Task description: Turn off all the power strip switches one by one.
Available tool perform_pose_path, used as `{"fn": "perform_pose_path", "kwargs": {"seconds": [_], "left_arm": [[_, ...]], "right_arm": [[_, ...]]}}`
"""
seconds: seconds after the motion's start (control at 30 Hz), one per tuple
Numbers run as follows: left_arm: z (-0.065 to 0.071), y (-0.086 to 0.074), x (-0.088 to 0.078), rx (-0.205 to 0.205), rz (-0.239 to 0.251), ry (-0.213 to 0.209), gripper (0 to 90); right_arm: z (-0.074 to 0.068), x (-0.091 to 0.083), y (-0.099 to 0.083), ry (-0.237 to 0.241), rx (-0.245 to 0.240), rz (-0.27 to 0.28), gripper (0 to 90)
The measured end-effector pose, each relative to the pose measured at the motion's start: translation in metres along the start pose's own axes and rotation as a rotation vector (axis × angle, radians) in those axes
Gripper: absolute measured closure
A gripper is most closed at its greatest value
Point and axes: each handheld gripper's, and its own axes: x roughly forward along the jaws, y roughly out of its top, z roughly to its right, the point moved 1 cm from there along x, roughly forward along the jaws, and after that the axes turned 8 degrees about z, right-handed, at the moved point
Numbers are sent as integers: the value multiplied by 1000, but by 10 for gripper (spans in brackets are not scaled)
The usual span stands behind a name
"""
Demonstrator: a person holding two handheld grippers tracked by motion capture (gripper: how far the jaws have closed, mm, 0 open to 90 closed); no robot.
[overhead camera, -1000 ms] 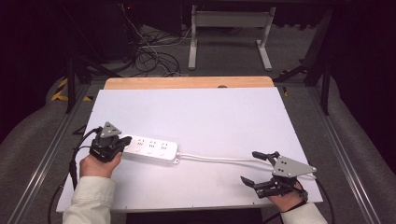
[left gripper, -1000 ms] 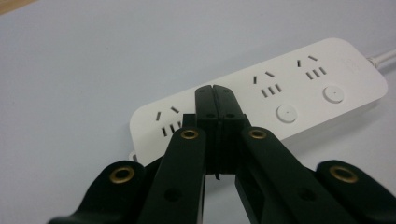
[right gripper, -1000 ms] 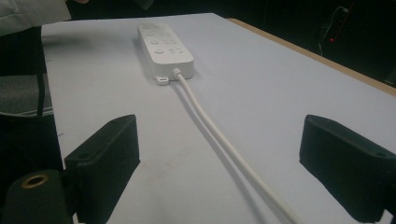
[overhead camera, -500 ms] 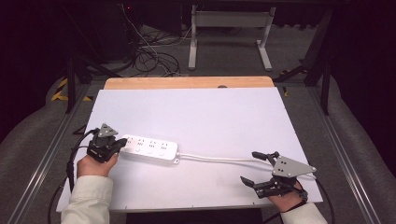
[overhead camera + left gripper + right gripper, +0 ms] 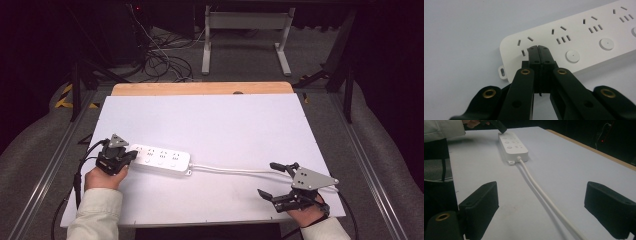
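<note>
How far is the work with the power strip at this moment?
Done: the power strip lies flat on the table. In hand: the left gripper, jaws shut, tips over the strip's end, beside the first button. Left: the right gripper is open, straddling the cord ungripped. No plug is inserted.

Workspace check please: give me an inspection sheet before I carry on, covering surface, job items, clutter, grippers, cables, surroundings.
Surface: white table top, wooden strip along its far edge.
Job's things: white power strip lying flat at the left, sockets and round buttons facing up.
Clutter: nothing seen.
Grippers: left gripper shut, tips over the strip's end socket; contact cannot be told. Right gripper open, either side of the strip's cord, not touching it.
Cables: white cord runs from the strip toward the right gripper; black gripper cable hangs off the left edge.
Surroundings: dark floor with tangled cables, white stand legs.
</note>
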Motion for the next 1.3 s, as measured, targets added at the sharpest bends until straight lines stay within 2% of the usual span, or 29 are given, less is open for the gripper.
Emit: {"fn": "perform_pose_path", "kwargs": {"seconds": [0.17, 0.27, 0.37, 0.5, 0.67, 0.73, 0.8, 1.03, 1.13, 1.3], "left_arm": [[1, -1, 2, -6, 4, 0, 900], [3, -2, 2, 19, 5, 24, 900], [3, -3, 3, 19, 7, 25, 900], [2, -5, 4, 2, 14, 12, 900], [2, -5, 4, -4, 18, 25, 900], [1, -5, 4, -33, 15, 3, 900], [0, -5, 3, -35, 13, -2, 900], [1, -6, 4, -30, 22, 11, 900], [3, -5, 4, -12, 17, 25, 900], [5, -6, 4, -16, 16, 31, 900]], "right_arm": [[0, 0, 0, 2, 0, 0, 125], [0, 0, 0, 2, 0, 0, 125], [-1, 0, 0, 2, -3, 1, 125], [-1, 0, 0, 2, -3, 1, 125], [-1, 0, 0, 3, -4, 0, 125], [-1, 0, 0, 4, -5, 1, 125], [-1, -1, 0, 1, -3, 1, 125], [-1, -1, 0, 2, -6, 3, 125], [-1, -1, 1, 2, -6, 2, 125], [-2, -1, 0, 2, -6, 2, 125]]}}
